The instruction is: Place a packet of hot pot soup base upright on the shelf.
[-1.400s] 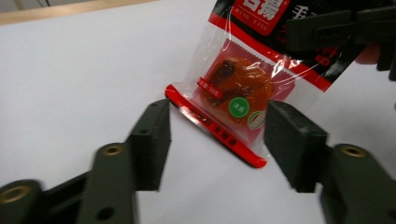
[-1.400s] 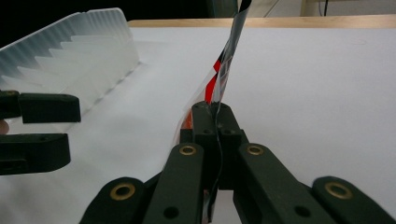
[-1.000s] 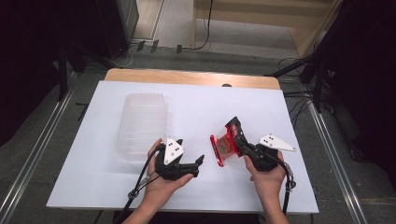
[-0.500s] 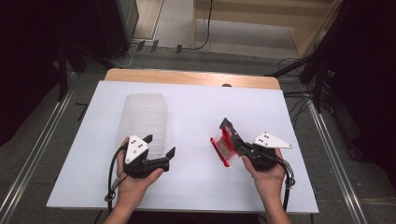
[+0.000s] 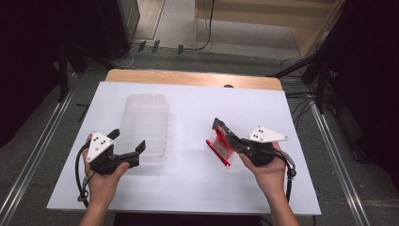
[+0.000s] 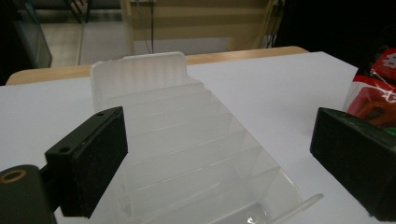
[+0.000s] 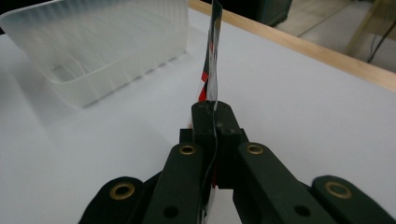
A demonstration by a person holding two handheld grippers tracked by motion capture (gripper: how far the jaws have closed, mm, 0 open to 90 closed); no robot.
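One clear tray point(image 5: 145, 128) and one red packet point(image 5: 220, 145) sit on your counter point(image 5: 197, 188). Your left hand-held gripper point(image 5: 128, 147), at eight o'clock, has just been opening wide, nothing between; your right hand-held gripper point(image 5: 220, 131) stays clamped on the packet.

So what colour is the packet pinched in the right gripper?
Mostly red with clear plastic, the packet shows best in the high view.

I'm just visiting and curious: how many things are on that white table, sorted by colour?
Clear: 1, the ribbed clear plastic tray lying flat on the white table.
Red: 1, the flat red plastic-wrapped packet, pinched in the right tongs.
Black: 2, the right tongs and the open left tongs.
Total: 4.
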